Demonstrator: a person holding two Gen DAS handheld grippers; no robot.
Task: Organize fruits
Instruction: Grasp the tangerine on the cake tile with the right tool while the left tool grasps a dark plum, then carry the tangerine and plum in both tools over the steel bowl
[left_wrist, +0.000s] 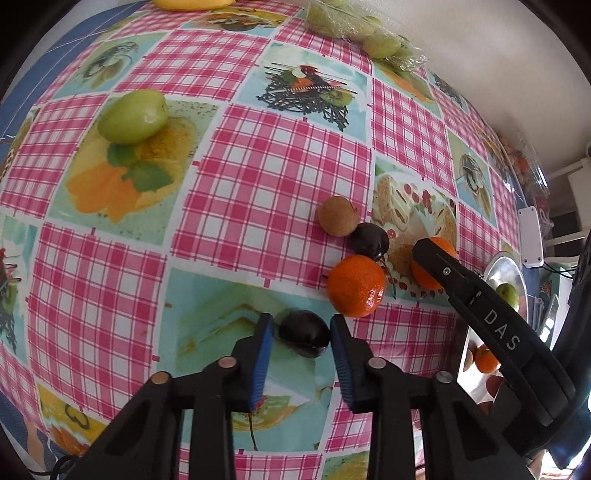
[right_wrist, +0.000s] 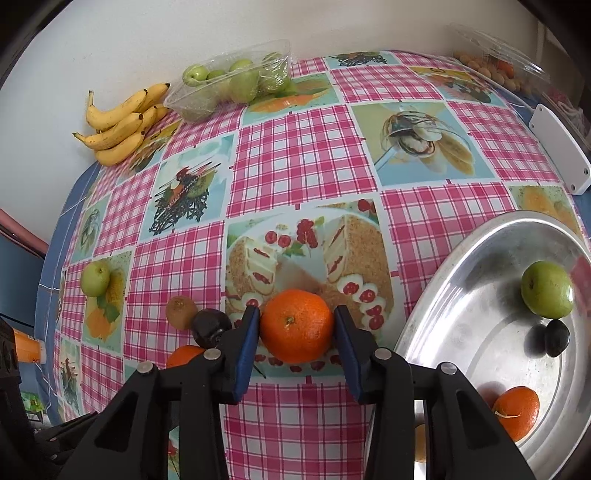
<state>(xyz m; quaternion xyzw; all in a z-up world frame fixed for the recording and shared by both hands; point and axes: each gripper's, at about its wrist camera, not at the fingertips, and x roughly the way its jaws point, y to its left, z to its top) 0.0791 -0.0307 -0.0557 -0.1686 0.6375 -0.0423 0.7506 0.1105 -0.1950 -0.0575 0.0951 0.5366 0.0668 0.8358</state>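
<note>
My left gripper (left_wrist: 301, 325) is open around a dark plum (left_wrist: 304, 333) that lies on the tablecloth; its pads stand just off the plum's sides. My right gripper (right_wrist: 295, 325) brackets a tangerine (right_wrist: 297, 325) on the cloth, with both pads at or against its sides. It shows from the left wrist view as a black arm (left_wrist: 480, 314) over that tangerine (left_wrist: 439, 245). Beside it lie another tangerine (left_wrist: 356, 286), a second dark plum (left_wrist: 369, 242) and a kiwi (left_wrist: 338, 216). The metal tray (right_wrist: 461, 295) at right holds a green fruit (right_wrist: 547, 290), a plum (right_wrist: 557, 338) and a tangerine (right_wrist: 517, 411).
A loose green fruit (left_wrist: 133, 116) lies at far left of the table. Bananas (right_wrist: 118, 125) and a clear box of green fruits (right_wrist: 229, 79) stand by the wall. A white box (right_wrist: 559, 147) and another clear container (right_wrist: 498, 48) sit at the far right edge.
</note>
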